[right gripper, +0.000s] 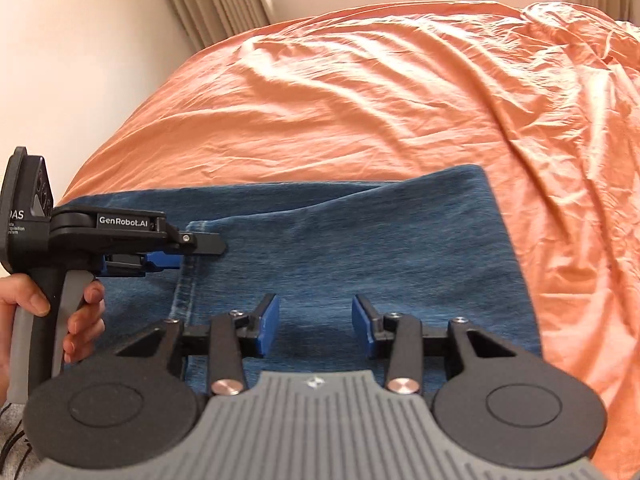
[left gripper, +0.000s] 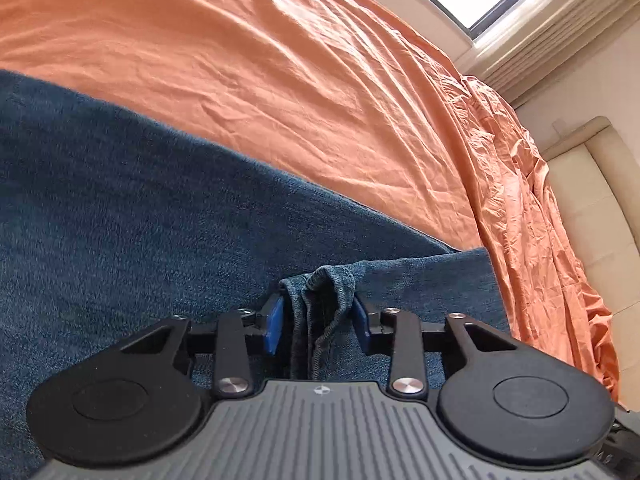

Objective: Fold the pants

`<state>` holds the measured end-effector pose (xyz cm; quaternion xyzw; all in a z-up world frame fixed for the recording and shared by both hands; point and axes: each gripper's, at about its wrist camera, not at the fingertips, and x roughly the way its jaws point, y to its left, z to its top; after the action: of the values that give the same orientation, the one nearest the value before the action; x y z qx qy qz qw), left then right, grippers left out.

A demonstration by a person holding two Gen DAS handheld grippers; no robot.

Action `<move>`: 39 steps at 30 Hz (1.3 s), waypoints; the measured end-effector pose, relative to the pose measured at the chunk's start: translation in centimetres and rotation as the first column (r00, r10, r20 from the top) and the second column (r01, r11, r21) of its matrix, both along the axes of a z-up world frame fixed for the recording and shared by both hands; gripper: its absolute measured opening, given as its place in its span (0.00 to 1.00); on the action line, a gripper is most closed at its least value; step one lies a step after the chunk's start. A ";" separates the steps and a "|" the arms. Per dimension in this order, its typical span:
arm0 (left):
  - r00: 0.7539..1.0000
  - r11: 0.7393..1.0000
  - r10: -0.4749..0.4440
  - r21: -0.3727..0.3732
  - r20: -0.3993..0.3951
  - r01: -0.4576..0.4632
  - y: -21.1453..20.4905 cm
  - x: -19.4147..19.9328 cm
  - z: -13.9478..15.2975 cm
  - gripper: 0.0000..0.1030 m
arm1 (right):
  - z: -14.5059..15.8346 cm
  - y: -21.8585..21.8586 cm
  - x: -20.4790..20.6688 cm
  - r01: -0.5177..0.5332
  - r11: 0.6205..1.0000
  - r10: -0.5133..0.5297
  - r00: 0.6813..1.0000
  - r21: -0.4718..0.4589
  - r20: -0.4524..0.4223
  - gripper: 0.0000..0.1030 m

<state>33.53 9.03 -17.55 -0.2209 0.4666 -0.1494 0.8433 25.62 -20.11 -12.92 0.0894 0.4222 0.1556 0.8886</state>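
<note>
Blue jeans [right gripper: 320, 240] flat on orange sheet [right gripper: 360, 100], near the bed's front edge. Already folded over at least once, by the look of the stacked layers and the hem lying on top. Left gripper [left gripper: 318, 320] around a bunched-up hem [left gripper: 320, 292], blue pads close on each side; hard to tell if squeezing yet or only touching. Seen from the right camera too, left gripper [right gripper: 184, 256] low at the hem, held by a hand [right gripper: 80, 312]. Right gripper [right gripper: 315, 322] above the denim, fingers spread, nothing between them. Probably one more fold left, then a little smoothing. Not done yet.
</note>
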 end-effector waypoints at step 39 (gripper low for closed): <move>0.995 0.967 -0.076 0.249 0.065 0.058 -0.1 1.6 0.7 0.28 | -5.6 -5.9 11.8 0.104 0.987 -0.102 0.995 -0.123 0.019 0.09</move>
<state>35.12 8.97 -16.83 -0.0930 0.4571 -0.1269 0.8754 37.42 -26.01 -18.56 0.0549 0.4201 0.0835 0.9020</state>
